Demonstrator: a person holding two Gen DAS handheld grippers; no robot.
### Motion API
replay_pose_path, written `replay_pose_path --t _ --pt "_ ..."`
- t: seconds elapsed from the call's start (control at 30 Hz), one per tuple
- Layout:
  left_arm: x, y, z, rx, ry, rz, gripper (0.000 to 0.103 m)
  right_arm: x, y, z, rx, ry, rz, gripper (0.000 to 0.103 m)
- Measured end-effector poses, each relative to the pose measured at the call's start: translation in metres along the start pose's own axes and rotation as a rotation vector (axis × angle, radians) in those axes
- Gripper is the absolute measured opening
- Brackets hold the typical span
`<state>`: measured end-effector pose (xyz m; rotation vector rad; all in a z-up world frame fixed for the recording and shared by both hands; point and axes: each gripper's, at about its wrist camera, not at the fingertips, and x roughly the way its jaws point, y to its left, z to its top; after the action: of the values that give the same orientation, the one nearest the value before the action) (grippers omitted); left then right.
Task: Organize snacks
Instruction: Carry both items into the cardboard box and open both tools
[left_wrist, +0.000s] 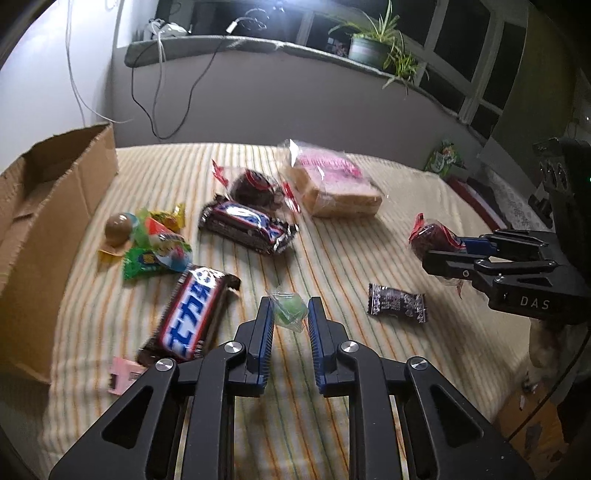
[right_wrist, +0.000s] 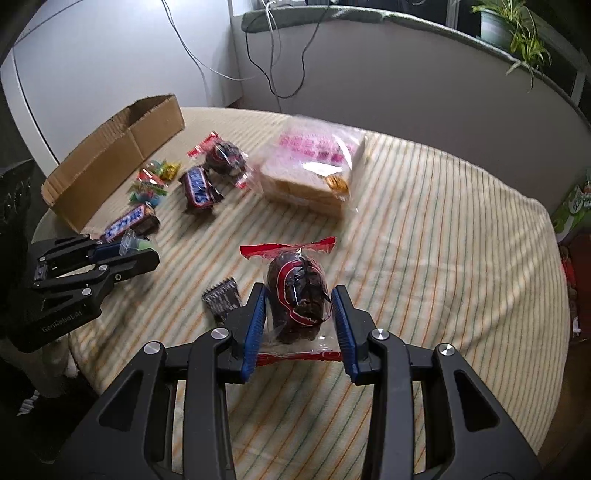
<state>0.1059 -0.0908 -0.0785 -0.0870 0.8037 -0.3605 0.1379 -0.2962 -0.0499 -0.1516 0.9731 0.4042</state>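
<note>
Left hand-held gripper (left_wrist: 290, 319) pinches green candy (left_wrist: 290, 312); right hand-held gripper (right_wrist: 300, 314) grips wrapped cake (right_wrist: 297, 301); striped tablecloth (right_wrist: 424, 229).

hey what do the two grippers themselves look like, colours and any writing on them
Both are matte black, angular linkage frames with triangular cutouts and round silver pivot bolts. Each finger carries a ribbed blue pad. The right gripper shows white letters "DAS" on its side; the left gripper reads "GenRobot.AI". No cables or sleeves are visible.

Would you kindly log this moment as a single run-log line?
left claw: around green candy | right claw: around chocolate cake pack | cardboard box: no snacks visible inside
</note>
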Motion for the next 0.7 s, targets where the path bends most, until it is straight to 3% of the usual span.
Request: replay_pose_path --t 0.3,0.47,0.7 --pt "-0.047 0.034 0.011 -0.044 -0.099 0.038 0.017 -0.011 0.039 0.025 -0.067 -0.045 0.023 0.037" --pt "-0.078 0.066 0.018 -0.076 -0.166 0.106 0.017 -0.011 0.073 0.047 -0.119 -0.067 0.059 0.037" --pt "-0.098 0.11 0.015 -0.135 -0.2 0.201 0.017 -0.003 0.128 0.079 -0.197 -0.095 0.128 0.037"
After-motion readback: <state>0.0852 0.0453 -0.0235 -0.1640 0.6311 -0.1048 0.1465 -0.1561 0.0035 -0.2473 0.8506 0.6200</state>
